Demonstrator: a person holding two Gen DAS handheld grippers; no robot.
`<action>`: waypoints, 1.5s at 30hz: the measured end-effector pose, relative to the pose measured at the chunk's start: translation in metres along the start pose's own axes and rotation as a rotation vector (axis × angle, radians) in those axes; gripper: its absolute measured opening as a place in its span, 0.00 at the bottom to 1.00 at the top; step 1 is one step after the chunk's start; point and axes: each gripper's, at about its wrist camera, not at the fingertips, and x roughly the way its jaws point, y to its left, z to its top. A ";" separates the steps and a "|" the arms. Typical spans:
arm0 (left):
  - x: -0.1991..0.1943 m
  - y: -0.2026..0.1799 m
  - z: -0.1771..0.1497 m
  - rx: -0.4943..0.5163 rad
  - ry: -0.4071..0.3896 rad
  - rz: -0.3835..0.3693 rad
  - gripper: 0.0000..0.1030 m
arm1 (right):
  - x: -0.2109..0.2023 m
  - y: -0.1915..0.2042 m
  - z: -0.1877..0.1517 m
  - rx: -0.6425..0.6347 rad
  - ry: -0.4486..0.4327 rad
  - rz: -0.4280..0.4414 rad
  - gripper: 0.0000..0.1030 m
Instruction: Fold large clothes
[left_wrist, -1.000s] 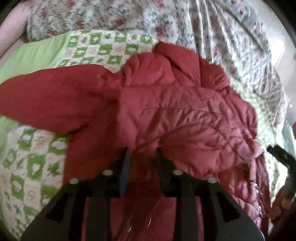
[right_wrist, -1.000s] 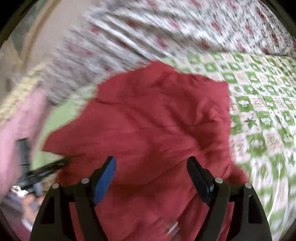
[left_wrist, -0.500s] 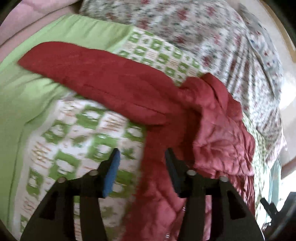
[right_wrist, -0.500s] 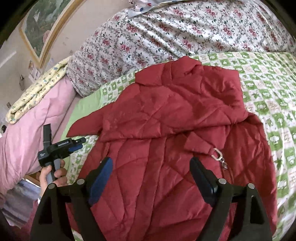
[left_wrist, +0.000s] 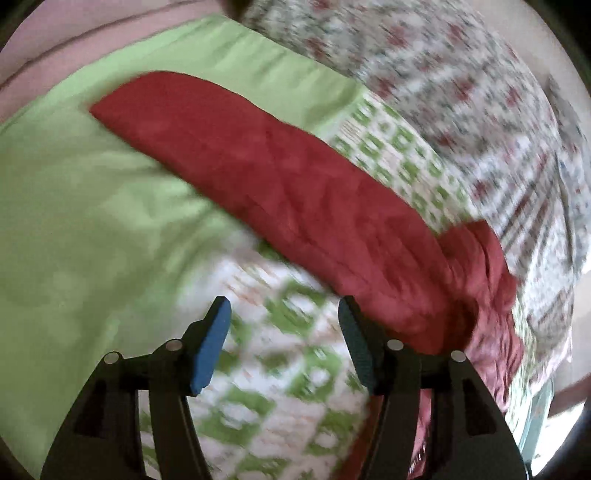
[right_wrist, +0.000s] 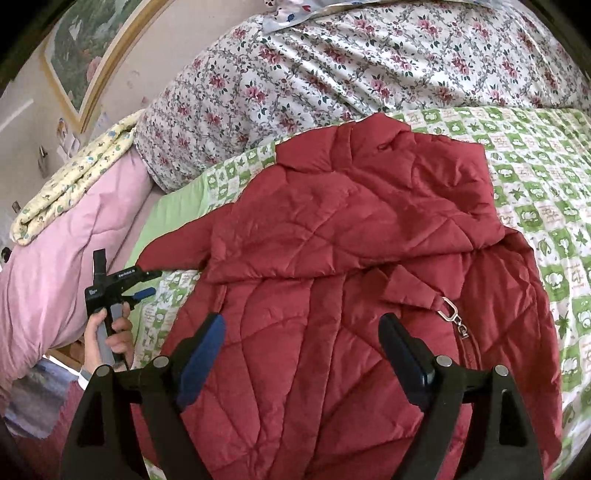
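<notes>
Folding is only partly done, judging by how the red quilted jacket (right_wrist: 351, 295) lies: in the right wrist view it is spread over the green-and-white checked bedspread (right_wrist: 535, 177) in the middle of the frame, with one sleeve (right_wrist: 369, 229) already laid across the chest, while the other sleeve (left_wrist: 258, 177) is stretched out diagonally toward the upper left of the left wrist view, onto the plain green border. That sleeve, and then the body itself, seem left to fold. The left gripper (left_wrist: 284, 332) hovers over the bedspread just beside that sleeve, its fingers well apart and holding nothing. The right gripper (right_wrist: 303, 343) hangs above the jacket's lower half, fingers wide apart and empty too. At the left of the right wrist view the left gripper's body bears a small white label, too small to read. A metal zipper pull (right_wrist: 452, 314) shows no readable brand.
</notes>
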 end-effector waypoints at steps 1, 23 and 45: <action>0.000 0.007 0.006 -0.021 -0.013 0.002 0.58 | 0.000 0.000 0.000 -0.004 0.002 -0.003 0.84; 0.032 0.055 0.083 -0.184 -0.162 -0.070 0.08 | 0.002 -0.012 -0.012 -0.010 0.029 -0.055 0.84; -0.035 -0.192 -0.067 0.527 -0.192 -0.294 0.06 | -0.009 -0.057 0.014 0.096 -0.006 -0.032 0.84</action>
